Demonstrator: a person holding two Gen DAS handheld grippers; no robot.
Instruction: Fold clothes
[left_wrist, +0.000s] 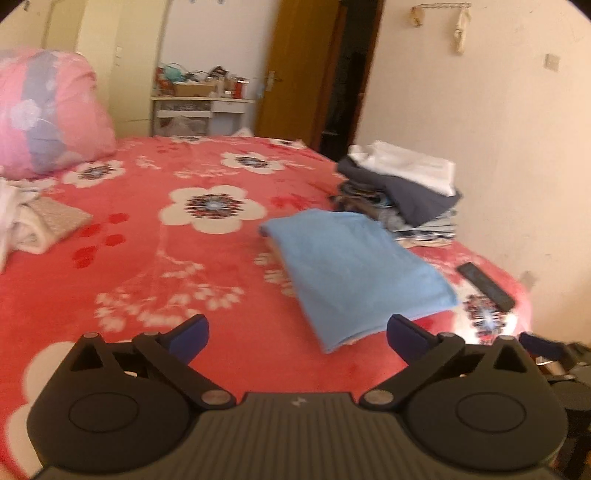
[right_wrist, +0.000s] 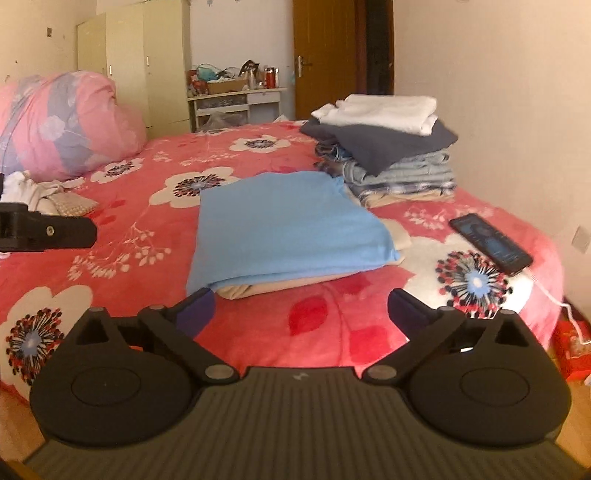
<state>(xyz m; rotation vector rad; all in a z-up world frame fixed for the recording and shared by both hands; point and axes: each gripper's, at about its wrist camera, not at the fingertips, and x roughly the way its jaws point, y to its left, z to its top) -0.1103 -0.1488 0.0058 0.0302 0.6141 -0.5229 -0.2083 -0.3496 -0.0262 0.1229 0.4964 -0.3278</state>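
tongs both gape empty, left gripper (left_wrist: 297, 334) and right gripper (right_wrist: 301, 308); blue garment (right_wrist: 284, 229) lies folded, so lift it squarely onto the folded stack (right_wrist: 388, 147).

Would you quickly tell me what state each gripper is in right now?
Left gripper: open, holding nothing.
Right gripper: open, holding nothing.

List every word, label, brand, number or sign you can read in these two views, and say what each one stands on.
No text can be read in either view.
Small pale emblem on the right gripper body: a mark, not letters.
The same emblem on the left gripper body: blurred.
Phone screen on the bed: lit, but its content is too small to read.
Bottles and boxes on the desk by the door: labels too small and blurred.
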